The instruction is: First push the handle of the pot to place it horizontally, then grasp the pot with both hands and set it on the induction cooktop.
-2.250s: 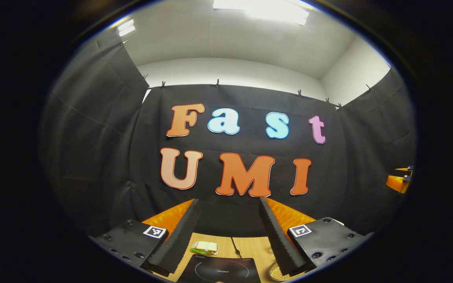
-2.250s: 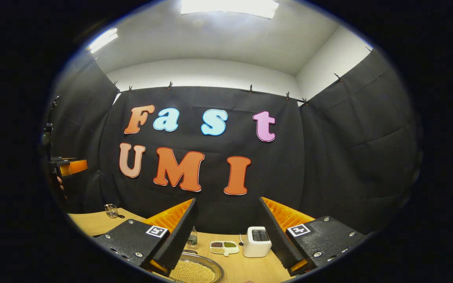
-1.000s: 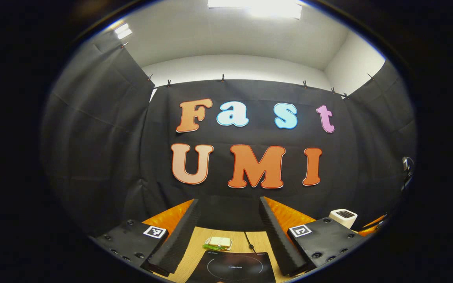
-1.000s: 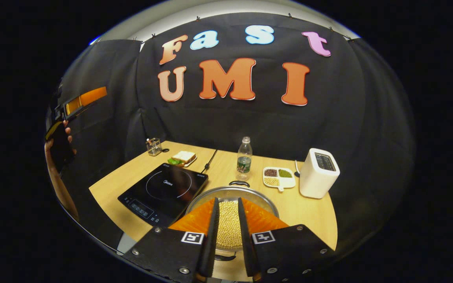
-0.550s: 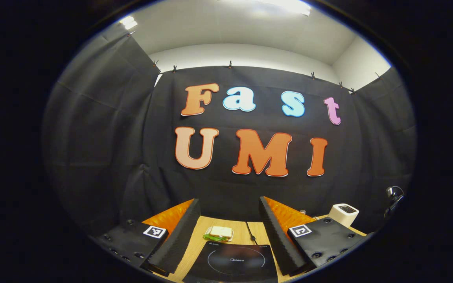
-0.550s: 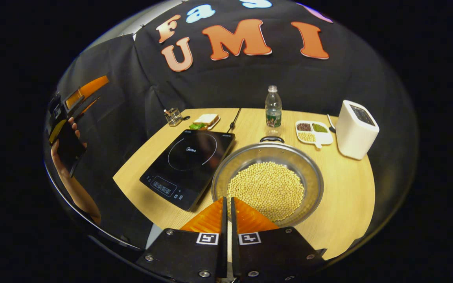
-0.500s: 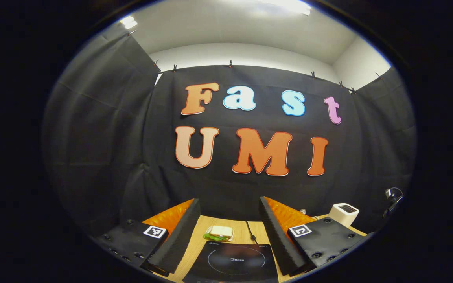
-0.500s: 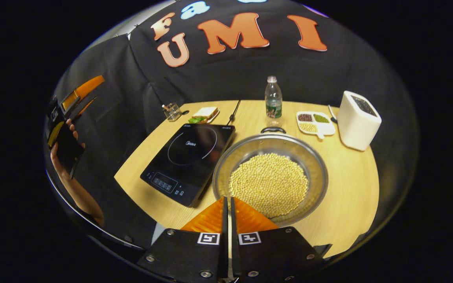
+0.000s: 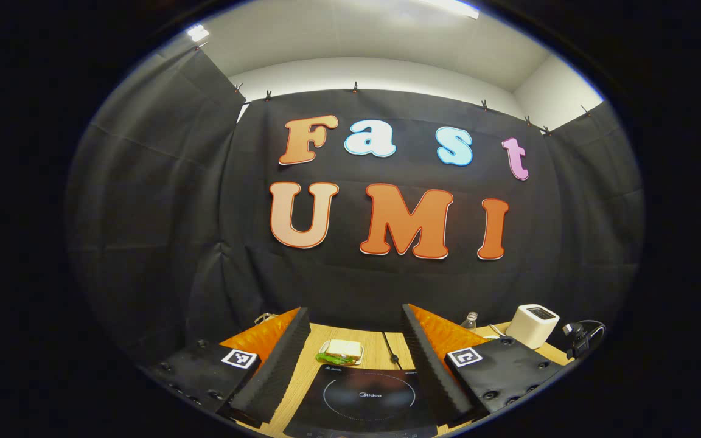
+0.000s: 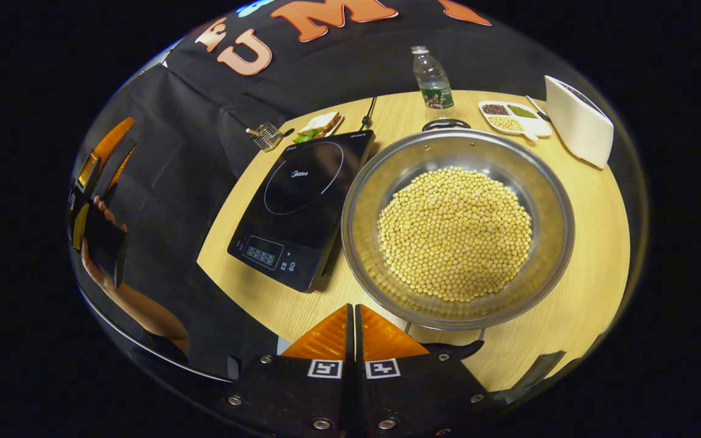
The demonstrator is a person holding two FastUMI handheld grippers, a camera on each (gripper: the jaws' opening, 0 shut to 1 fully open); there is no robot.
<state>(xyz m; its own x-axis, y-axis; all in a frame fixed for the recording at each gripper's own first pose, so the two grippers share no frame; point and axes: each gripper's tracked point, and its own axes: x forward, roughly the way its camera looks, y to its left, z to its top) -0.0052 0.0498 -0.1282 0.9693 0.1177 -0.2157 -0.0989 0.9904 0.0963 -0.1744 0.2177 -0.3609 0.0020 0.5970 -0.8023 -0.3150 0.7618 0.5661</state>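
Observation:
A wide steel pot full of pale beans sits on the wooden table, just right of the black induction cooktop. One black pot handle points to the far side, and the other handle points toward me, beside my right gripper. My right gripper is shut on nothing, its tips above the table just short of the pot's near rim. My left gripper is open and held high, with the cooktop below and between its fingers. At the far left, a hand holds the left gripper off the table's left edge.
A sandwich on a plate, a small glass holder, a water bottle, a divided dish of beans and a white toaster line the table's far side. The cooktop's cord runs back to the wall.
My right gripper went from open to shut, tipped down and came in close over the pot's near rim. My left gripper tilted down slightly and stayed open.

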